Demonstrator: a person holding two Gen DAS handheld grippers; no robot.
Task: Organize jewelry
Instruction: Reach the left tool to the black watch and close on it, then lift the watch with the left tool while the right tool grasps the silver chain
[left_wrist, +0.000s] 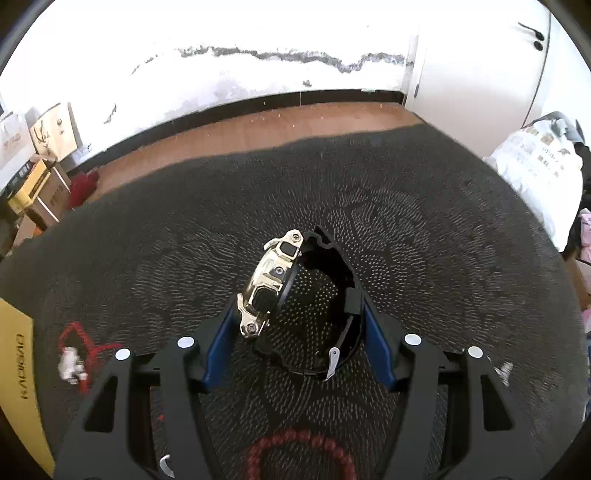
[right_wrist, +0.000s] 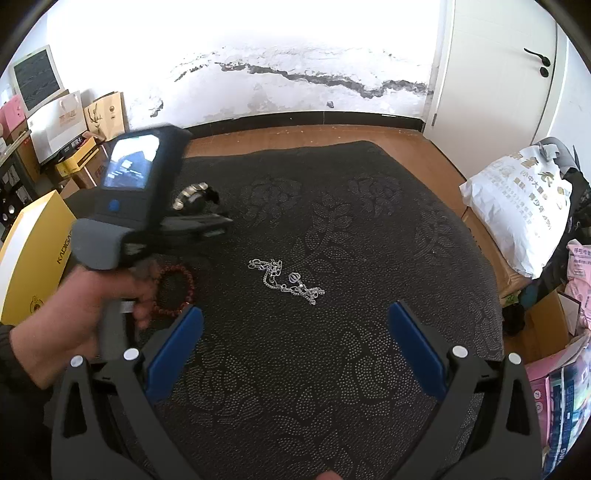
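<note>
My left gripper (left_wrist: 301, 317) is shut on a wristwatch (left_wrist: 269, 282) with a silver case and black strap, held above the dark table cover (left_wrist: 406, 221). It also shows in the right wrist view (right_wrist: 194, 197), held by the left gripper (right_wrist: 199, 223) at the left. A red bead bracelet (left_wrist: 295, 454) lies below the left gripper and shows in the right wrist view (right_wrist: 177, 291). A red cord with a white charm (left_wrist: 75, 354) lies at the left. A silver chain necklace (right_wrist: 286, 280) lies ahead of my right gripper (right_wrist: 295, 332), which is open and empty.
A yellow box (right_wrist: 29, 266) stands at the table's left edge; it also shows in the left wrist view (left_wrist: 18, 369). Cardboard boxes and bags (right_wrist: 70, 122) stand by the left wall. A white sack (right_wrist: 517, 214) and pink packages (right_wrist: 580, 273) sit at the right.
</note>
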